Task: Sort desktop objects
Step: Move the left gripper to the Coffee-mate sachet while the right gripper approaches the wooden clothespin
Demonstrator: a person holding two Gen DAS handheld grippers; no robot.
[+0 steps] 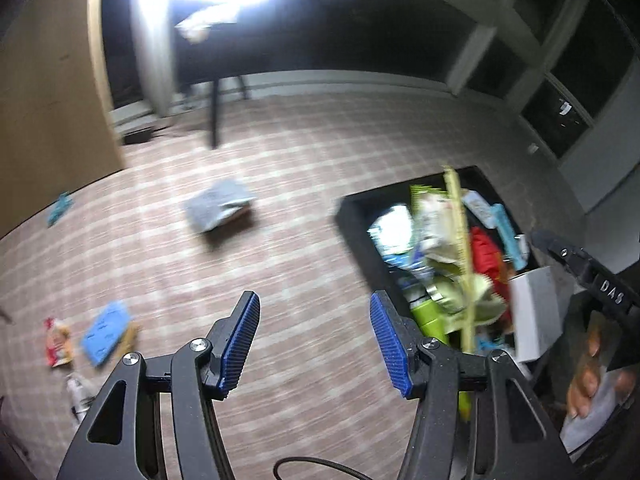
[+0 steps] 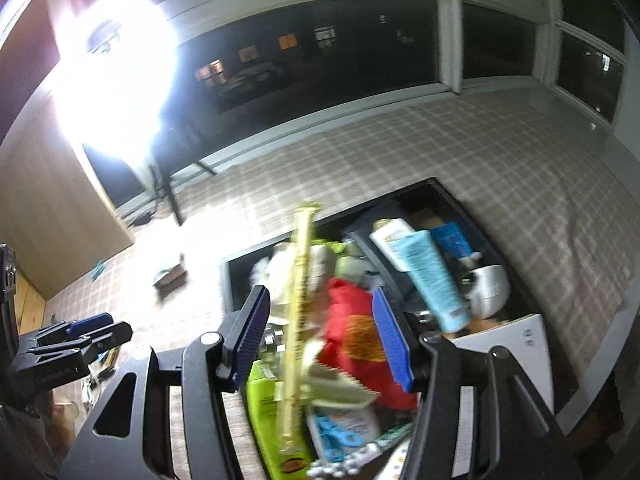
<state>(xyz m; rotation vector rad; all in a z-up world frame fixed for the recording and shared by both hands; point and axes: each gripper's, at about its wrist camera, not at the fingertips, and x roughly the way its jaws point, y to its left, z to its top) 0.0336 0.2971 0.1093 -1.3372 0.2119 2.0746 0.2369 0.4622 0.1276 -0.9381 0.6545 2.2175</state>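
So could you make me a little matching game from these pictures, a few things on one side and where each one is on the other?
Things:
1. yellow ruler
2. light blue tube
3. blue pad
4. grey packet

Places:
A. alone on the checked cloth, mid-table
B. sticking up out of the black bin
C. on the cloth beside a red snack packet
D. lying slanted across the bin's right side

Pairs: 1-B, 2-D, 3-C, 4-A
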